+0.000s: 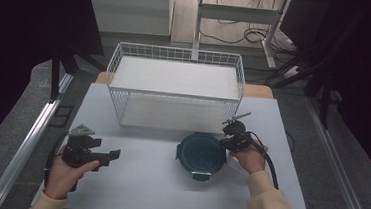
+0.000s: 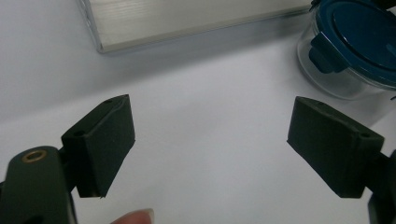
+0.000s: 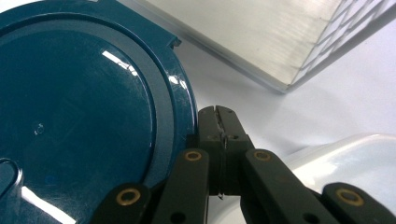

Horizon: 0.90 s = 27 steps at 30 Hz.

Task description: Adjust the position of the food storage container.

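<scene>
Item: round glass container with blue lid (image 1: pixel 201 155), on my table (image 1: pixel 136 191), in front of the wire basket (image 1: pixel 175 86). Lid on, front latch down. My right gripper (image 3: pixel 219 122): fingers closed, at the lid's right edge, possibly pinching a latch. Left gripper (image 2: pixel 210 140): fingers apart, idle. Judged early: container not yet moved.

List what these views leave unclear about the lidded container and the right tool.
- Container contents: high view, the blue lid covers them.
- Right tool: right gripper view, jaws shut beside the lid rim; whether they pinch a latch cannot be told.
- Glass container: left gripper view, cut off by the right edge.
</scene>
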Each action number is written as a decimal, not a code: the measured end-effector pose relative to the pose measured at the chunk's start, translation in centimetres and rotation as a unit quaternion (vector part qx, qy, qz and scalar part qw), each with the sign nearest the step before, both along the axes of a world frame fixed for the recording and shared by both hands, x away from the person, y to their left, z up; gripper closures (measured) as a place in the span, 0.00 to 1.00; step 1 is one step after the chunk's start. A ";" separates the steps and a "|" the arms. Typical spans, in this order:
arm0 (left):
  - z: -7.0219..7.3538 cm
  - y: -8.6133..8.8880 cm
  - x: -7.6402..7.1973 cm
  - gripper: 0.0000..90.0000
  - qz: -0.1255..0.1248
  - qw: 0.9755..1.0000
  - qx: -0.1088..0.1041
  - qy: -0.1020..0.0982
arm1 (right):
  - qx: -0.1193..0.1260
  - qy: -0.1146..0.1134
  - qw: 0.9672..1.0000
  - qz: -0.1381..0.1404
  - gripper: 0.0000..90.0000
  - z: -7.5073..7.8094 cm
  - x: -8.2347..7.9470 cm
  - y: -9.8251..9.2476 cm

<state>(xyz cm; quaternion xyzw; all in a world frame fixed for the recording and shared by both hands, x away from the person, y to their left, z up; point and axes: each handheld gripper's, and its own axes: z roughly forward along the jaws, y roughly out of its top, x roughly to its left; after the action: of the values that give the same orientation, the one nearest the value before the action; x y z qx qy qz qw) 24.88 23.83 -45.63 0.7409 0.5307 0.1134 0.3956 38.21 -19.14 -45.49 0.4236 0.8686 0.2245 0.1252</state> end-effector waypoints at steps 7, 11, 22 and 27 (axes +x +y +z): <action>-0.1 -0.1 0.1 0.16 -0.002 1.000 0.001 0.002 | 0.007 0.003 1.000 0.008 1.00 -0.1 -0.5 0.6; -0.2 -0.2 0.1 0.16 -0.002 1.000 0.003 0.003 | 0.011 0.010 1.000 0.020 1.00 -0.1 -1.1 1.5; -0.5 -0.2 0.3 0.16 -0.003 1.000 0.005 0.009 | 0.024 0.019 0.999 0.045 1.00 -0.4 -2.5 3.8; -0.5 -0.3 0.2 0.16 -0.003 1.000 0.006 0.009 | 0.030 0.027 0.997 0.066 1.00 -0.5 -3.5 5.1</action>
<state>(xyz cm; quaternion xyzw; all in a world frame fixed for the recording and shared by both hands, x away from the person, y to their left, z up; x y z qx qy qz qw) 25.08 23.57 -46.08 0.7457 0.5312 0.1087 0.3872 34.70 -13.99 -45.95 0.3752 0.8904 0.2470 0.0736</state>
